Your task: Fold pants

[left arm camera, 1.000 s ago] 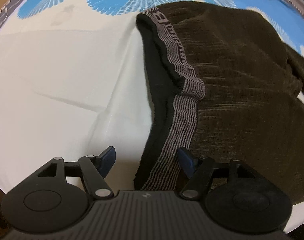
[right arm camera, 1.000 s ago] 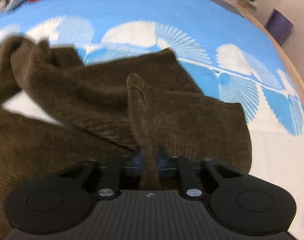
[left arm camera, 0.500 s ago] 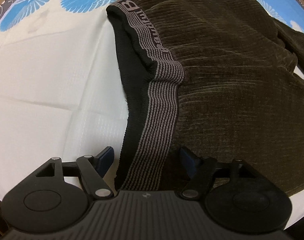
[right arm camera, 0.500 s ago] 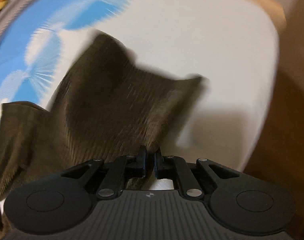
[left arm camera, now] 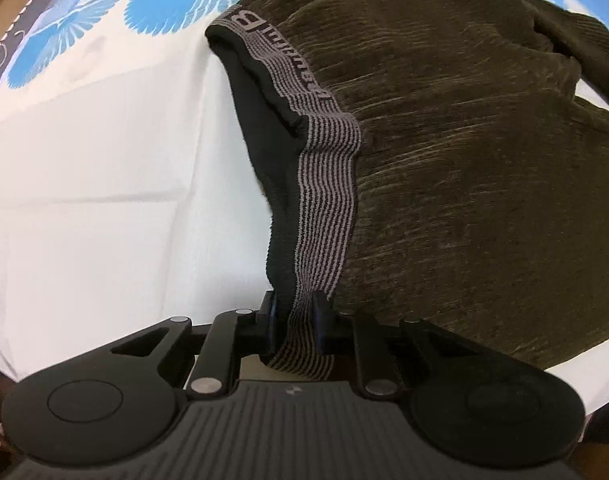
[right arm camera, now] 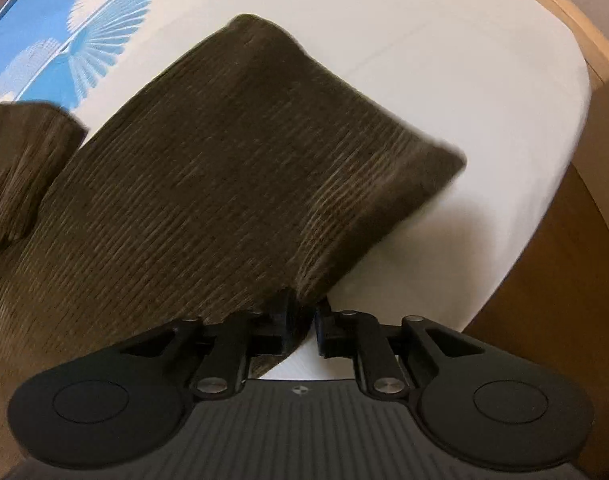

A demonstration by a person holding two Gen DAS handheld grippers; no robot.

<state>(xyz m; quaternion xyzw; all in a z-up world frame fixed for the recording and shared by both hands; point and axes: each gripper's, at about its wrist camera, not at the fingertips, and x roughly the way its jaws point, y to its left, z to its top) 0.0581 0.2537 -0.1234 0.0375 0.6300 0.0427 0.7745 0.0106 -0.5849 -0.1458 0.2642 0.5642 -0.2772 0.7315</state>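
Dark olive corduroy pants (left arm camera: 464, 140) lie on a white and blue cloth. Their waistband (left arm camera: 324, 184) is grey with dark stripes and lettering, and it gapes open to a black lining. My left gripper (left arm camera: 294, 320) is shut on the near end of the waistband. In the right wrist view a pant leg (right arm camera: 224, 168) stretches up from my right gripper (right arm camera: 304, 316), which is shut on the leg's edge. The leg's hem end hangs lifted over the white cloth. A second leg (right arm camera: 20, 168) shows at the left.
The cloth (left arm camera: 84, 200) is white with blue fan prints (left arm camera: 164, 12) at the far side. The bed's rounded corner and a wooden frame (right arm camera: 564, 20) are at the right in the right wrist view. Brown floor (right arm camera: 564, 280) lies beyond the edge.
My left gripper went from open around the waistband to shut on it. My right gripper, still holding the leg, swung it out toward the white corner of the bed.
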